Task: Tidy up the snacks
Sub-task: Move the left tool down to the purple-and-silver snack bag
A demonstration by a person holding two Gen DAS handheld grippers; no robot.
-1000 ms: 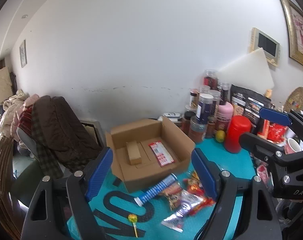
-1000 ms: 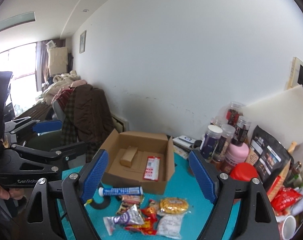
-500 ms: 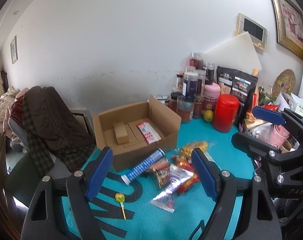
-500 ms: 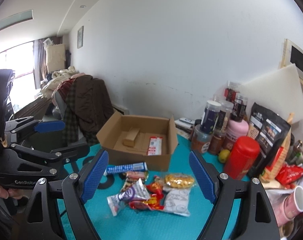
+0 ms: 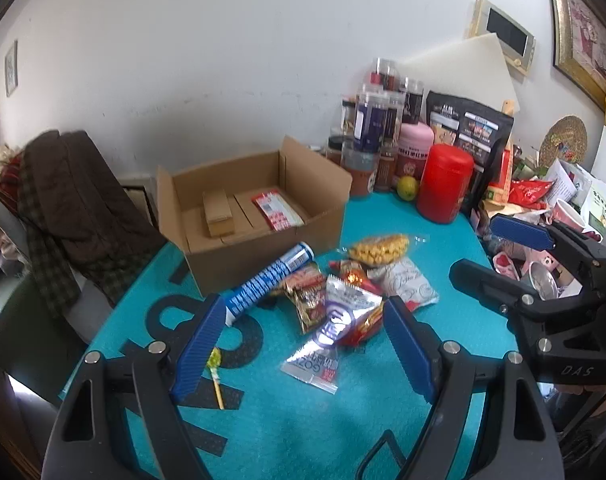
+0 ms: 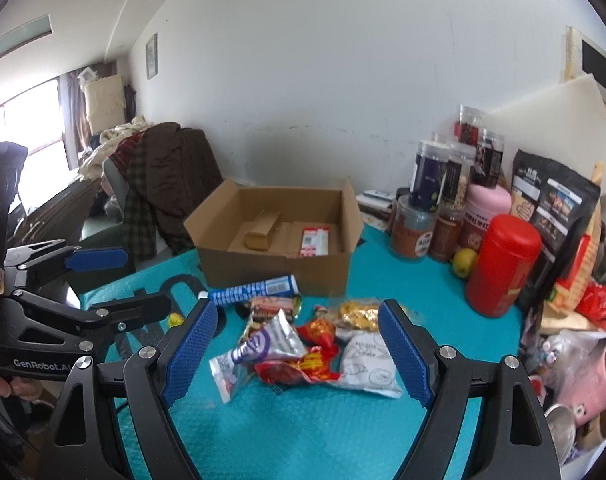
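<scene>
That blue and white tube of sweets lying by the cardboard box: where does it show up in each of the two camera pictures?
Left wrist view: the blue and white tube lies left of centre, slanting from the left gripper's near pad up toward the box front.
Right wrist view: the tube lies left of centre, nearly level, just before the box.
Shared landmark: the open cardboard box right behind it.

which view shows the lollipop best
The left wrist view: the lollipop lies on the teal mat with its yellow head and stick in sight beside the left tongs' finger. In the right wrist view only a bit of its yellow head peeks out behind the other tool.
</scene>
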